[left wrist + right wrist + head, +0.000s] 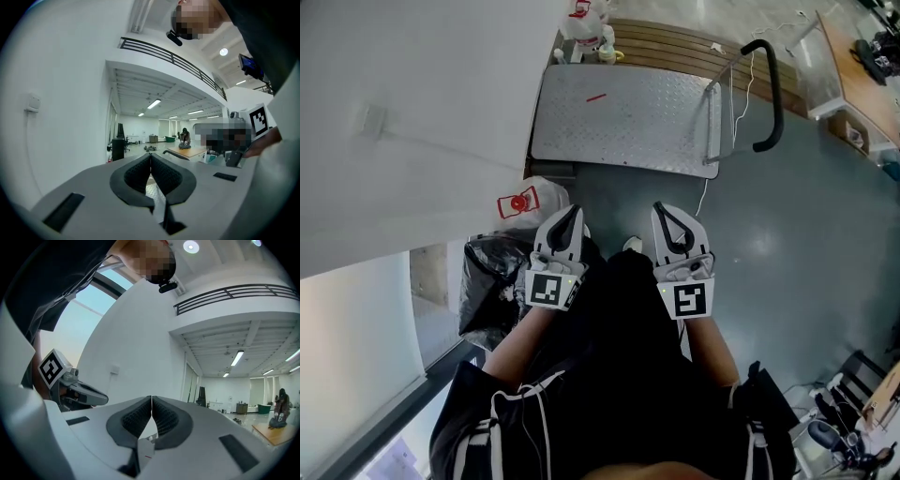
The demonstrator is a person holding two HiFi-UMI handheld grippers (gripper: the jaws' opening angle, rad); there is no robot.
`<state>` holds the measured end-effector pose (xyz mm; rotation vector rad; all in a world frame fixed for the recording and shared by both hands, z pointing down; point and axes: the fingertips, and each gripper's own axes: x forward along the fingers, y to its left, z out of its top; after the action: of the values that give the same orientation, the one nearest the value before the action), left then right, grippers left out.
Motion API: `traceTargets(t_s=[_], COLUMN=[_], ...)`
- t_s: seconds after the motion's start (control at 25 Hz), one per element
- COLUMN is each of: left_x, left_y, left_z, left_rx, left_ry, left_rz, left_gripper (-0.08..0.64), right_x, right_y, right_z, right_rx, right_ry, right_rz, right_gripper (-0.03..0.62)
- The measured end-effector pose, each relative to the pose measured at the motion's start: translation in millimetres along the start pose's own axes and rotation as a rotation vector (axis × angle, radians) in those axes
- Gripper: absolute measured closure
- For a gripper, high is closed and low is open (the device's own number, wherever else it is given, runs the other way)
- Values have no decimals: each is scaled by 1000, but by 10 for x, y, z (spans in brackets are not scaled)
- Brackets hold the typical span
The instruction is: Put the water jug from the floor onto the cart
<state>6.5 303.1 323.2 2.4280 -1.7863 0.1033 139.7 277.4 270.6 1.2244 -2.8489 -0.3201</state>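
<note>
The left claw and the right claw are held side by side, close in front of the person's dark clothes, both pointing toward the cart. Seen in its own view, the left claw is closed, its ribbed black pads meeting at the tips with nothing between them. The right claw is closed in the same way and also empty. The jug, clear with a red label, sits on the grey floor just off the cart's near left corner. It is just beside the left claw's tip, and whether the two touch cannot be told. A black bag lies against the jug on the nearer side, by the white wall. The cart's deck is bare ribbed metal apart from a small red mark. Its black handle rises at the right end. Beyond the cart is a slatted wooden surface, and at its left end stand some white containers with red labels. Each claw's view shows the other's marker cube: the right one's at the edge of the left view, the left one's at the edge of the right view.
</note>
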Motion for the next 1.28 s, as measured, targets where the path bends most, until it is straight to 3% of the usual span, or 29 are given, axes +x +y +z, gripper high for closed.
traceTargets(t_s=[0.2, 0.4, 0.76, 0.96, 1.08, 1.28], left_x=[173, 251, 580, 820, 1002, 1166], left_y=[-179, -196, 166, 583, 917, 1256], left_z=[-215, -269, -217, -153, -225, -328], left_rx=[-1, -12, -54, -125, -143, -174], left_ry=[102, 114, 86, 81, 118, 128], left_rz=[-106, -177, -192, -135, -106, -141], left_gripper=[541, 541, 541, 541, 541, 541], right_x=[-180, -175, 280, 695, 1029, 1453], right_y=[-250, -348, -302, -176, -52, 28], right_z=[-205, -292, -259, -13, 24, 91], right_rx=[48, 42, 76, 184, 170, 163], right_ry=[27, 33, 53, -41, -34, -34], right_rz=[-70, -134, -135, -80, -26, -47], right_gripper=[574, 574, 574, 574, 574, 574])
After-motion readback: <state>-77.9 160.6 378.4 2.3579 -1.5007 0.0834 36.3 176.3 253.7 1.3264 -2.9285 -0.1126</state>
